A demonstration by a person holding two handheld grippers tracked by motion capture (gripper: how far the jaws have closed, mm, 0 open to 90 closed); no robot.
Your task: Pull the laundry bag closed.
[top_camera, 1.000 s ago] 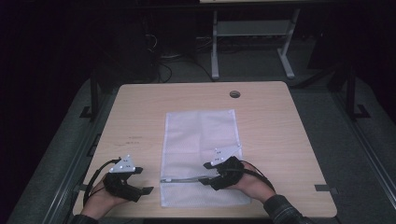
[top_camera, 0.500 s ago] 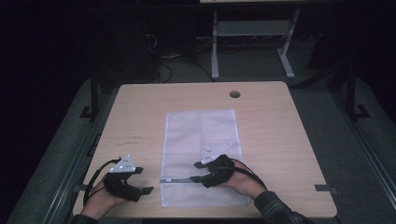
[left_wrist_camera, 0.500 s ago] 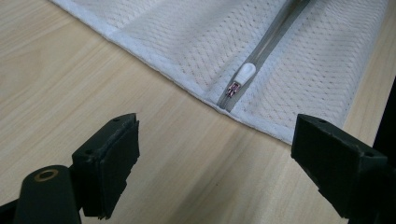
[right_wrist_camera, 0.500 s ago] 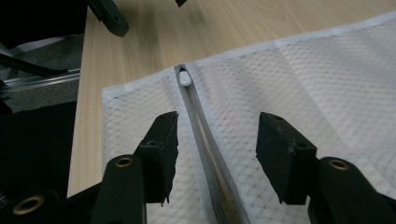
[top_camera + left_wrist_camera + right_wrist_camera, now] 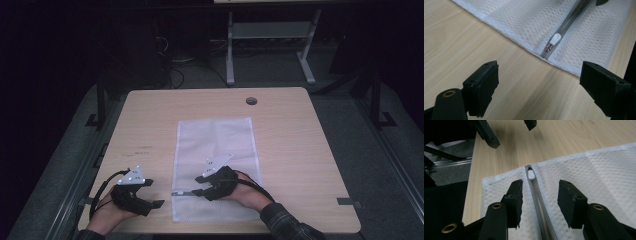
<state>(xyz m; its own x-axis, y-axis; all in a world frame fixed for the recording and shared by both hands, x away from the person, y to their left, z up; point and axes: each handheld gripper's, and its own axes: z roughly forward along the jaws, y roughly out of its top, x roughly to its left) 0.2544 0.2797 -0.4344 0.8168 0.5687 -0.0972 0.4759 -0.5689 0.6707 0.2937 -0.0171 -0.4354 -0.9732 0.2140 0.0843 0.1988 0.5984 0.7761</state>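
Nearest you, your left gripper point(image 5: 150, 199) rests at about seven o'clock on the table point(image 5: 300, 150), jaws spread wide with nothing between them, just short of the bag's edge. Your right gripper point(image 5: 196, 189) sits on the mesh bag point(image 5: 215, 145) at about six o'clock; its jaws have just been narrowing and now straddle the zipper point(image 5: 537, 195), half closed, not yet pressing on it. The bag lies flat down the middle of the table, its zipper running across the near end, with the white pull tab point(image 5: 554, 40) at the left edge, at nine o'clock from your right jaws. Expect light, limp fabric that bunches and slides on smooth wood; the tab is small and likely slick, so pinch it squarely and hold the cloth beside it. Farther off, a cable hole point(image 5: 251, 101) lies at twelve o'clock. Nothing blocks the zipper.
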